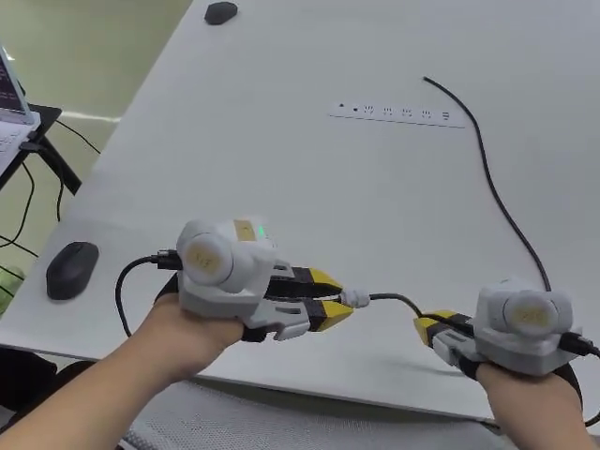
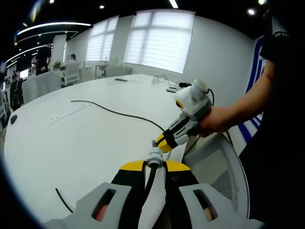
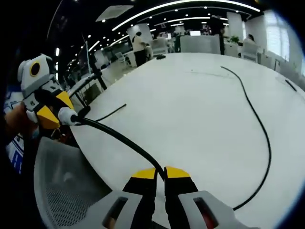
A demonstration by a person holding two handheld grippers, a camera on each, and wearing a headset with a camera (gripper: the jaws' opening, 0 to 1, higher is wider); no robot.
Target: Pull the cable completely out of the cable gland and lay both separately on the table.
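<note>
The left gripper point(image 1: 330, 300) has its jaws clamped on the small, hard cable gland point(image 1: 354, 298), and near the gland the right gripper point(image 1: 429, 328) pinches the thin cable point(image 1: 389, 297), which is probably light and floppy and best held close to the gland.

Head view looks down from behind left gripper point(image 1: 336, 298) and right gripper point(image 1: 427, 328); each gripper view faces the other gripper closely, sharing the cable point(image 1: 398, 299) between.

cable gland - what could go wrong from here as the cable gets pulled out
1. The right tool pinches the thin cable only at its tips, so it may slip instead of drawing through the cable gland clamped in the left tool.
2. Both are held near the front edge of the table; a freed part could drop off.
</note>
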